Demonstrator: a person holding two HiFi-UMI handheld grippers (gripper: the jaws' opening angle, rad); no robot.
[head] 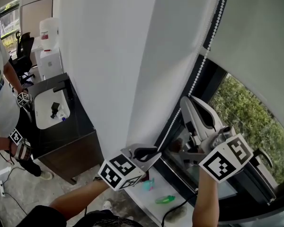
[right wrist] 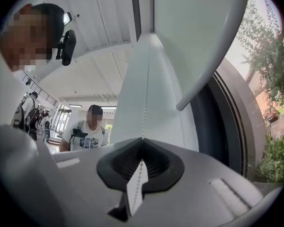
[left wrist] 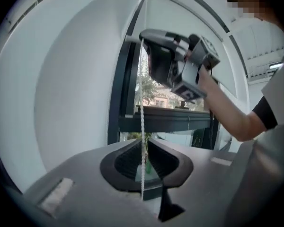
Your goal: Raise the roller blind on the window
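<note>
Jaws of our right gripper (right wrist: 142,143) were pressed together on the bead chain (head: 199,72), up beside the roller blind (head: 109,56). Those of our left gripper (left wrist: 143,148) stood slightly apart lower down, with the chain loose between them. We judged the chain light, limp and slippery, best pinched squarely across its beads. The soft blind hung over most of the window (head: 246,112).

White ledge (head: 141,203): green object (head: 164,200), teal object (head: 148,184) (near each other).
</note>
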